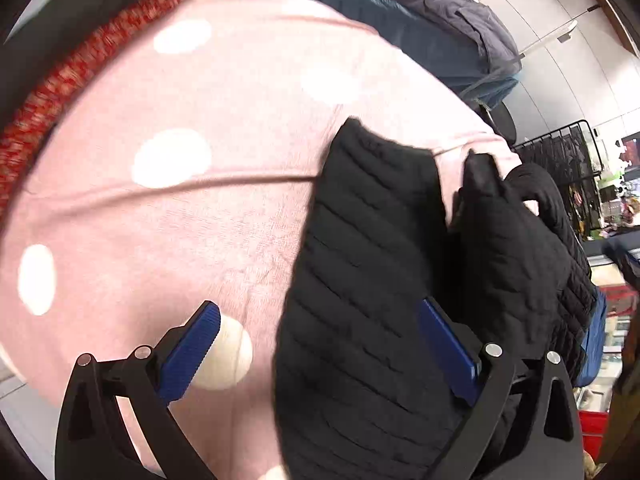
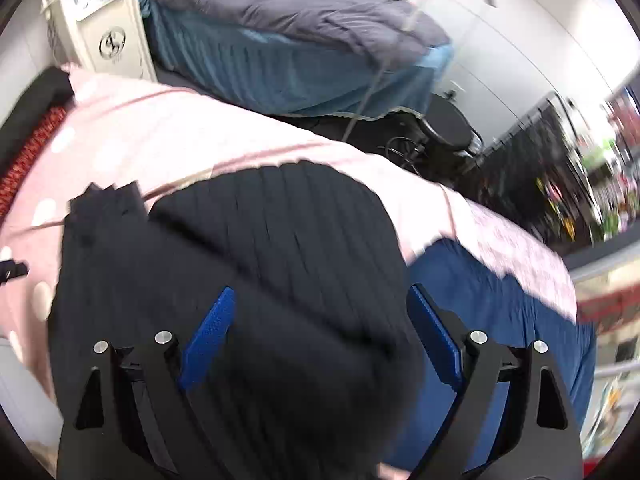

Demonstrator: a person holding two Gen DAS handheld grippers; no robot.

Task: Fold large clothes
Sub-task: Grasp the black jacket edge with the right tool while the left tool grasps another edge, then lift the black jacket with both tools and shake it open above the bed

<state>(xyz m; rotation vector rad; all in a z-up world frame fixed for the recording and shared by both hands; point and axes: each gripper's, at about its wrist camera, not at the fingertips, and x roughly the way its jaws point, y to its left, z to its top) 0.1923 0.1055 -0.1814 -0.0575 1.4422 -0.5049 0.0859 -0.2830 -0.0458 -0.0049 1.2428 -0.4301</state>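
Looking at this, the black ribbed garment [image 2: 280, 240] sits bunched on the pink polka-dot blanket [image 1: 160, 200], filling the middle of the right wrist view and running from 1 to 5 o'clock in the left one. Both the left gripper [image 1: 316, 344] and right gripper [image 2: 320, 332] have their fingers spread wide, holding nothing. My worry: the knit is thick and layered, so a pinch could grab several layers or snag the blanket underneath and drag it along. A blue cloth [image 2: 500, 300] lies just beside at 4 o'clock, easy to catch by mistake.
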